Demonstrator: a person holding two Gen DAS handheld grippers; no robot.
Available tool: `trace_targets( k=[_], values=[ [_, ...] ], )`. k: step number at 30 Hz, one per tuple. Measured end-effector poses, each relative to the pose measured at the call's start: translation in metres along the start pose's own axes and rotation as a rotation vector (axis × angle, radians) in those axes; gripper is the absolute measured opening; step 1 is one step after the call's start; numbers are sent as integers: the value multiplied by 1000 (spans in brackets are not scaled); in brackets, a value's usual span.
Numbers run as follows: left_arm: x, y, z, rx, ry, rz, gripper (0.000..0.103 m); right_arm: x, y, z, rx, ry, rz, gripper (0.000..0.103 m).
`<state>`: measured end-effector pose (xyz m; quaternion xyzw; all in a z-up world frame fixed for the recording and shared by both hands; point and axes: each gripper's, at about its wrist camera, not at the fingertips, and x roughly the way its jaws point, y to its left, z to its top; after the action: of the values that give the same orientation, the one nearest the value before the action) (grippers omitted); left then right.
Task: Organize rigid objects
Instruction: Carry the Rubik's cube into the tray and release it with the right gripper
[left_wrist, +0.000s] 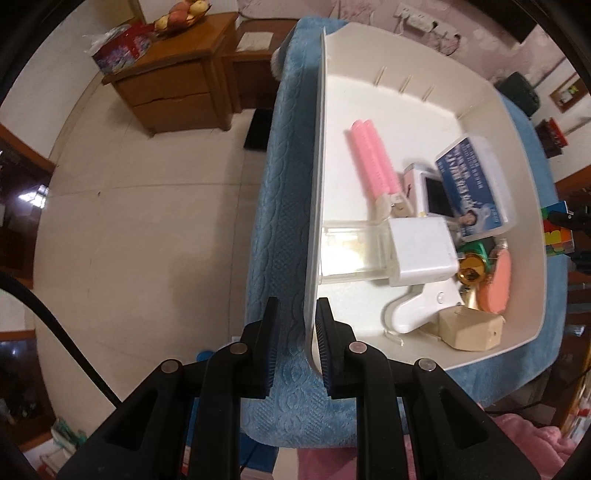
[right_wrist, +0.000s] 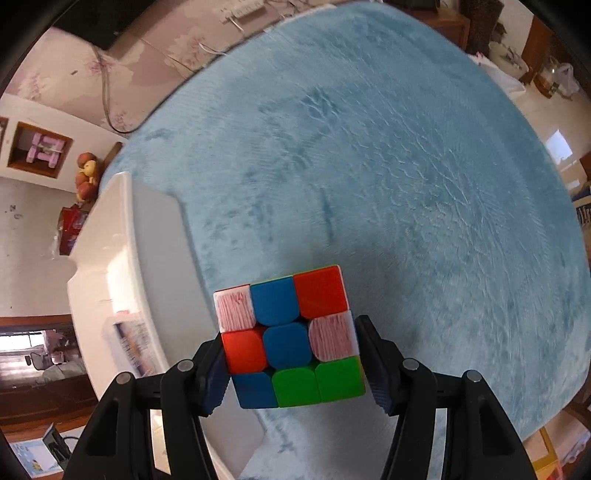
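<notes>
Rubik's cube (right_wrist: 290, 338) sits pinched between the pads of the right gripper (right_wrist: 291, 363), held above the blue plush cover (right_wrist: 406, 166) with its blue, red, green and scuffed white squares facing the camera. Just beside it, at nine o'clock, rises the outer wall of the white bin (right_wrist: 122, 258).

In the left wrist view, the left gripper (left_wrist: 295, 343) is nearly pressed together, its jaws straddling the bin's near wall (left_wrist: 316, 221); the right pad lies against the wall's inside, while whether the left pad touches I cannot tell. Inside the bin, from twelve o'clock outward: a clear plastic box (left_wrist: 351, 254), then a pink hair roller (left_wrist: 373, 162). Toward two o'clock lie a white charger block (left_wrist: 421, 254), a blue-labelled case (left_wrist: 472, 184), a gold bell (left_wrist: 471, 271), a salmon pink puff (left_wrist: 496, 284) and a beige block (left_wrist: 471, 328). The cube shows again at the bin's far rim, at three o'clock. A wooden cabinet (left_wrist: 166, 85) with a fruit bowl (left_wrist: 181, 14) stands at eleven o'clock.
</notes>
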<state>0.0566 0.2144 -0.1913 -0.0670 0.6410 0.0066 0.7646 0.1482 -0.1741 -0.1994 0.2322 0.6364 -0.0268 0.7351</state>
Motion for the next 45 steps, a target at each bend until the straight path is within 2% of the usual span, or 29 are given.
trace_targets(
  k=[6,11,17,23,25,26,31,33,36,42,45],
  values=[
    [-6,11,-1,41,-21,-67,21,-30,31,-34,-95,-66,-16,62],
    [-14,15,-5,54,-43,-105,21,-42,64,-66,-158,-85,22,62],
    [-21,19,-8,23,-60,-137,21,-42,101,-96,-251,-39,77,62],
    [-29,18,-11,24,-85,-102,21,-28,126,-115,-345,32,68,63],
    [-32,17,-13,11,-98,-92,30,-26,126,-117,-358,48,88,64],
    [-34,16,-14,2,-106,-87,38,-26,125,-117,-358,54,92,70],
    [-46,8,-21,-36,-137,-66,41,-31,109,-109,-348,60,111,79],
    [-51,1,-25,-59,-147,-58,59,-34,102,-110,-341,58,119,81],
    [-59,-14,-32,-86,-177,-60,72,-44,84,-111,-356,54,123,82],
    [-69,-53,-47,-136,-173,-78,84,-64,39,-121,-354,42,114,83],
    [-74,-75,-57,-151,-156,-88,84,-78,11,-128,-338,22,102,86]
  ],
)
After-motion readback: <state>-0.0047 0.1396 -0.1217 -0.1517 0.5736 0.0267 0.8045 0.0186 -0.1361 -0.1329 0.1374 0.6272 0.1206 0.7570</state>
